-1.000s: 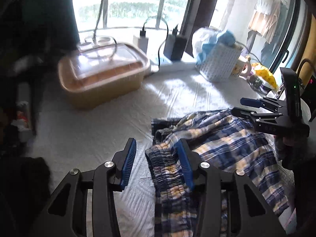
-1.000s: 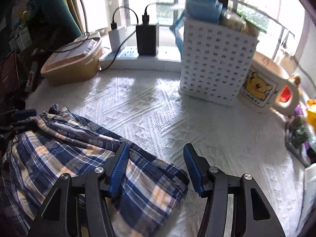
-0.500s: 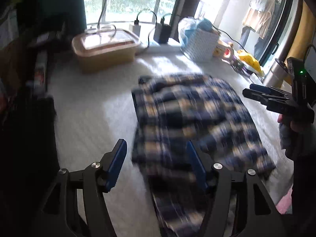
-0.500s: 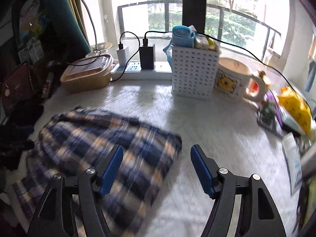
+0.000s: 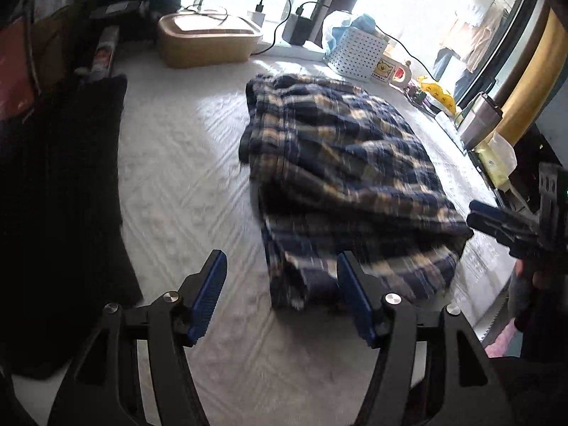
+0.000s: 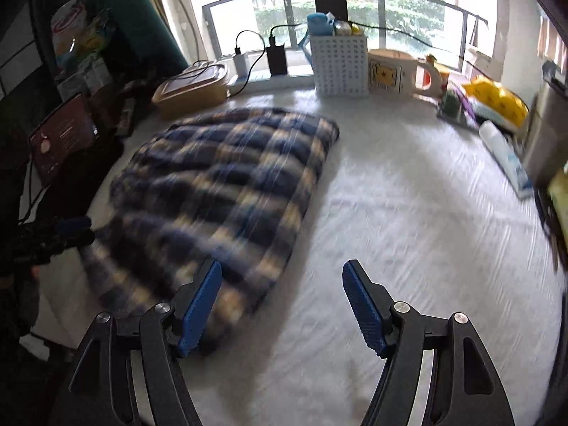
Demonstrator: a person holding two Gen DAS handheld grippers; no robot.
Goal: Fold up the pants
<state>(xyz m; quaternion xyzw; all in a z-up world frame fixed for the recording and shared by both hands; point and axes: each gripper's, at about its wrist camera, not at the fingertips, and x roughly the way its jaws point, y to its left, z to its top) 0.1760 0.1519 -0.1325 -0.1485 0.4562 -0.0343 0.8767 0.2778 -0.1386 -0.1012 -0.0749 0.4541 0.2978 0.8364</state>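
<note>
The blue and cream plaid pants [image 5: 340, 163] lie folded in a heap on the white textured table cover [image 5: 184, 184]. They also show in the right wrist view [image 6: 220, 191]. My left gripper [image 5: 282, 291] is open and empty, raised above the near end of the pants. My right gripper [image 6: 282, 298] is open and empty, above the cover at the pants' near right edge. The right gripper also shows at the right edge of the left wrist view [image 5: 504, 223]. The left gripper shows dimly at the left edge of the right wrist view [image 6: 67, 230].
A tan lidded box [image 5: 207, 41], a power strip with chargers [image 6: 262, 64], a white perforated basket [image 6: 339, 64] and a bear mug [image 6: 397, 71] stand along the window. Clutter [image 6: 497, 113] lines the right edge. A dark cloth [image 5: 64, 191] lies at the left.
Both grippers have pulled back and up from the pants, which now lie farther off. Both stayed open. The pants rest in a folded heap.
</note>
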